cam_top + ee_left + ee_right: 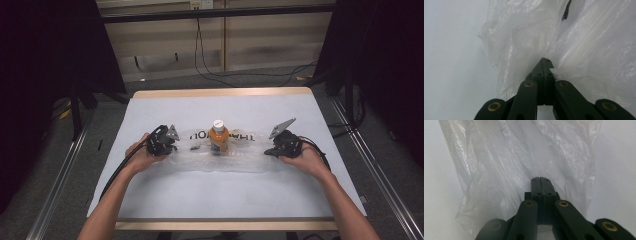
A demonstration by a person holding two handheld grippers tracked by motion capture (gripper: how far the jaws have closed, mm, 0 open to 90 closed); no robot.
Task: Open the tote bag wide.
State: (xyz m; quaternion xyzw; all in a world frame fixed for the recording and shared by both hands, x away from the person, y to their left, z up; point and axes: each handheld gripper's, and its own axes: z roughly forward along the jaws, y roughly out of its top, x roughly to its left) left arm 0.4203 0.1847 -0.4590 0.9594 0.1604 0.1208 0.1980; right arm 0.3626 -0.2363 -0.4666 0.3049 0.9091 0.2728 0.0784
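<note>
1. While a person's two forearms reach in from the near edge of the surface (150, 200), a clear plastic bag (220, 155) lies stretched flat across its middle, running left to right between the hands.
2. At the bag's left end, the left gripper (167, 145) has its jaws pressed together on a fold of the film; the left gripper view shows the black jaws meeting with crumpled plastic (579, 50) caught between them and bunched on both sides.
3. At the bag's right end, the right gripper (277, 149) is likewise clamped; the right gripper view shows its jaws closed flush, with thin wrinkled film (511, 162) fanning away from the tips over the pale surface.
4. Midway between the two grippers, a small bottle (219, 137) with orange contents and a white cap stands upright at the bag's centre; whether it sits inside the film or on top of it cannot be told.
5. Dark printed lettering (200, 134) shows on the bag on either side of the bottle.
6. Beyond the surface, black cables (220, 75) trail across the floor.
</note>
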